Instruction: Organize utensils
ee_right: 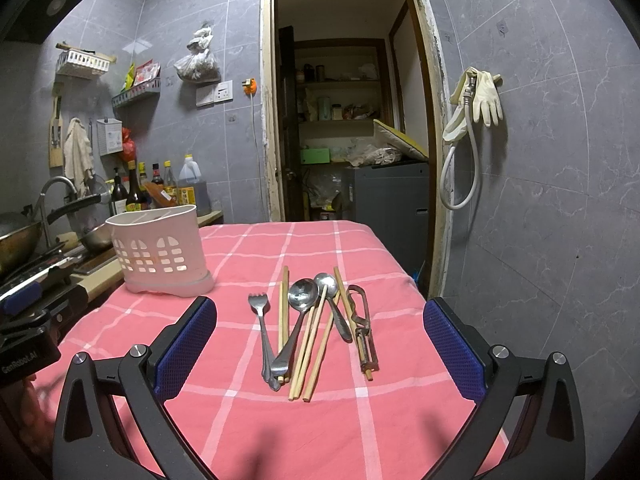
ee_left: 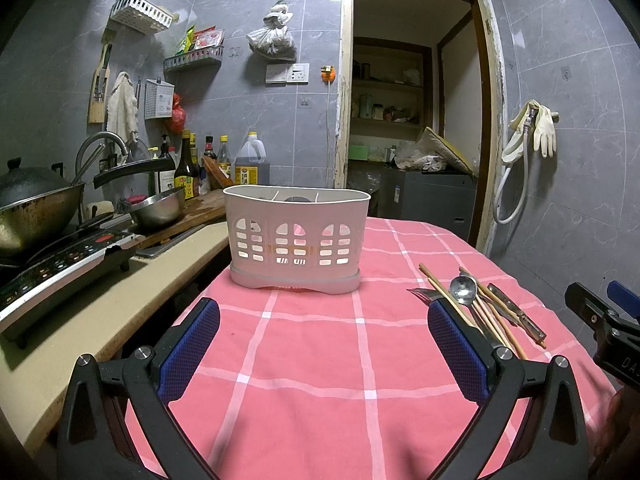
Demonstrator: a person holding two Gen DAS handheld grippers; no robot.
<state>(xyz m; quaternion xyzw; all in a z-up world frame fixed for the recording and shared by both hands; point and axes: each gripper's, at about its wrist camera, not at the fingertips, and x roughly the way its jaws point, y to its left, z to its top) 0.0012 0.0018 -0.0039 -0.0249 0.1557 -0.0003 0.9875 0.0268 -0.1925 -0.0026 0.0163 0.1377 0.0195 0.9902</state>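
Both tools stand idle above the table: the left gripper and the right gripper have their jaws spread wide, with nothing between the blue pads. The utensils lie in a loose fan on the pink checked tablecloth, directly ahead of the right gripper: a fork, two metal spoons, several wooden chopsticks and a peeler, many overlapping or touching. The white slotted caddy stands upright near the table's far left corner, well apart from the pile; dividers show inside, and something dark appears to sit in the middle section, though the view is too poor to confirm. Judged handling: metal pieces are stiff, light and slick, best taken across the handle mid-length; chopsticks are thin, light and prone to roll, so singling one out from the edge of the fan seems safest; the peeler's loose blade end should be avoided. The cloth is soft and may bunch under a scraping jaw. The room is a tiled kitchen, with a counter holding a wok and bottles at left and an open doorway beyond.
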